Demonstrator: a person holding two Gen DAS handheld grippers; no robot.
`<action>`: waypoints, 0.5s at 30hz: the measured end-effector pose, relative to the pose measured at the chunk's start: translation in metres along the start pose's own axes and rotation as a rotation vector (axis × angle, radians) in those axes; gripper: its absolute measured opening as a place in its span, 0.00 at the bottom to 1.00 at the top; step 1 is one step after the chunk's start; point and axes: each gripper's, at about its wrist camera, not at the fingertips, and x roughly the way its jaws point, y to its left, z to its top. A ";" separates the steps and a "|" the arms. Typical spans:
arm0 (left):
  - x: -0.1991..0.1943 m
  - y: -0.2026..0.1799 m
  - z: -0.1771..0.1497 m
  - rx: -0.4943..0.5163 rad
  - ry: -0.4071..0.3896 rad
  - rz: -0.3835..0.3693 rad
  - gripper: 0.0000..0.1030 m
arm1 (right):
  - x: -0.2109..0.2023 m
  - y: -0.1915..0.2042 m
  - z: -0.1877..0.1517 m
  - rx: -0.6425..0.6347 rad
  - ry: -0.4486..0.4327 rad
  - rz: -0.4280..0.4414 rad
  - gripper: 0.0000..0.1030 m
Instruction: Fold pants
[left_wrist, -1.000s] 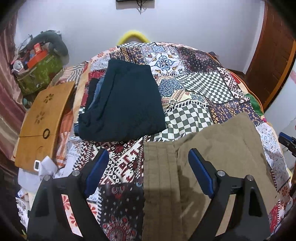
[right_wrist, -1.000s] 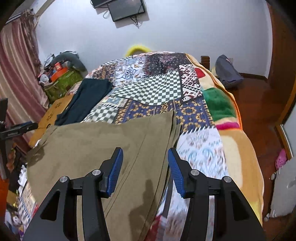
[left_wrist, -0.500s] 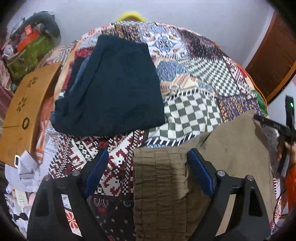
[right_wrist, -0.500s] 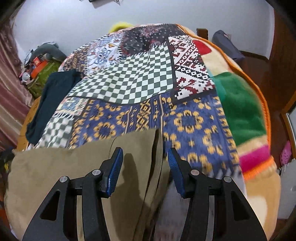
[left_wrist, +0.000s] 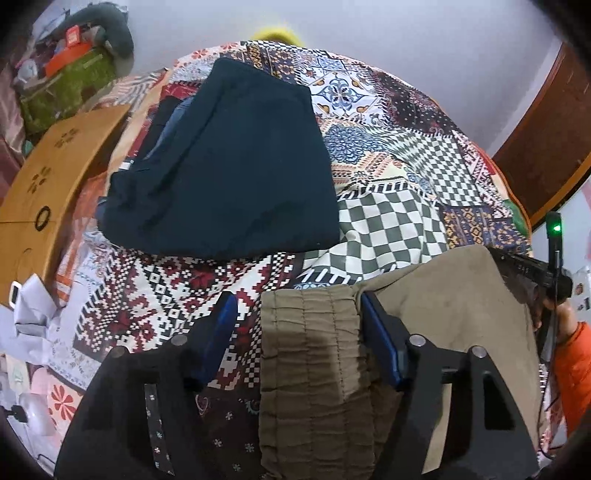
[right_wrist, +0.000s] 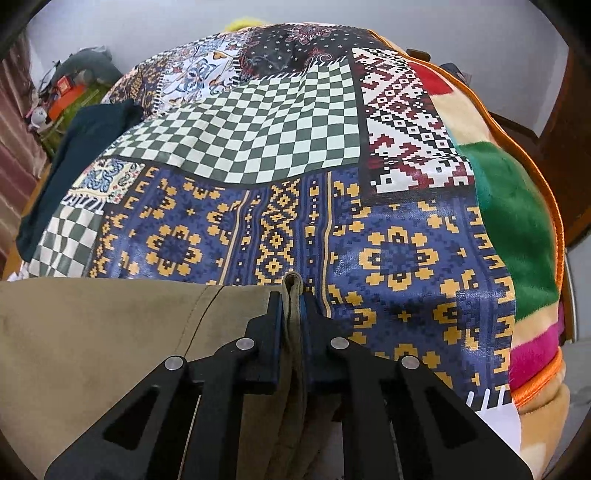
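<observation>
Olive-brown pants (left_wrist: 443, 306) lie across the near edge of a patchwork bedspread (left_wrist: 388, 221). In the left wrist view my left gripper (left_wrist: 295, 325) is open, its blue pads on either side of the gathered elastic waistband (left_wrist: 310, 332), low over it. In the right wrist view my right gripper (right_wrist: 291, 306) is shut on the pants' leg hem (right_wrist: 293, 286), which is pinched upright between the pads. The pants (right_wrist: 92, 332) spread out to the left of it. The right gripper's body also shows in the left wrist view (left_wrist: 532, 273).
A folded dark navy garment (left_wrist: 229, 166) lies further back on the bed, also in the right wrist view (right_wrist: 74, 147). A wooden lap table (left_wrist: 48, 177) and clutter (left_wrist: 70, 74) stand at the left. A green and orange blanket edge (right_wrist: 517, 221) runs along the right side.
My right gripper has closed on the pants' hem after moving down onto it. My left gripper has lowered and come closer around the waistband, still open.
</observation>
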 end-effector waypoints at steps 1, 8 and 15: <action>0.000 0.000 0.000 0.000 -0.002 0.013 0.67 | 0.001 0.001 -0.001 -0.005 0.001 -0.012 0.07; -0.001 0.000 0.000 0.010 0.015 0.015 0.67 | -0.003 0.007 0.003 -0.022 -0.007 -0.045 0.07; -0.034 -0.018 0.004 0.095 -0.020 0.052 0.67 | -0.064 0.020 0.005 -0.040 -0.099 -0.031 0.11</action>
